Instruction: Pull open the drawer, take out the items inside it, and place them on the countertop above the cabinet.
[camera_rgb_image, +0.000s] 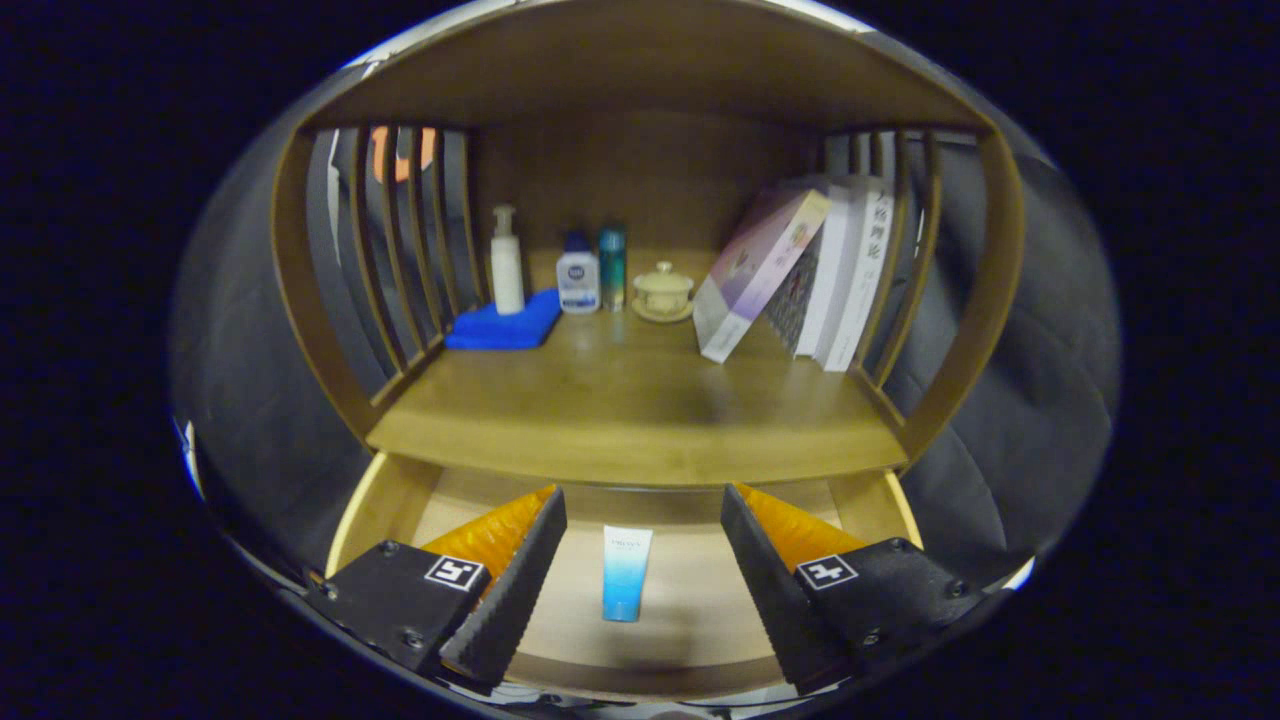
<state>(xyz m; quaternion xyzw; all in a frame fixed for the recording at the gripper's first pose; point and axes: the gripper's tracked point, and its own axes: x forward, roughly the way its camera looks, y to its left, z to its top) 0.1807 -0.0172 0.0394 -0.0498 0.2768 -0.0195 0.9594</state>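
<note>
Beyond the jaws lies the wooden worktop (640, 400), while they hang spread over the pulled-out wooden drawer (690, 610), straddling the blue-and-white tube (625, 573), seemingly lined up to pinch it.

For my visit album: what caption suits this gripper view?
Open gripper poised over the pulled-out drawer, a blue-and-white tube lying between its fingers.

Little could be read. A white book spine (868, 275), leaning among the books right of the lidded cup (662, 291), carried a column of dark Chinese characters, too small to make out. The blue-and-white tube (625, 573) in the drawer (690, 600) bore faint lettering near its top, illegible. Each gripper (640, 520) finger wore a black-and-white square marker (455, 573).
</note>
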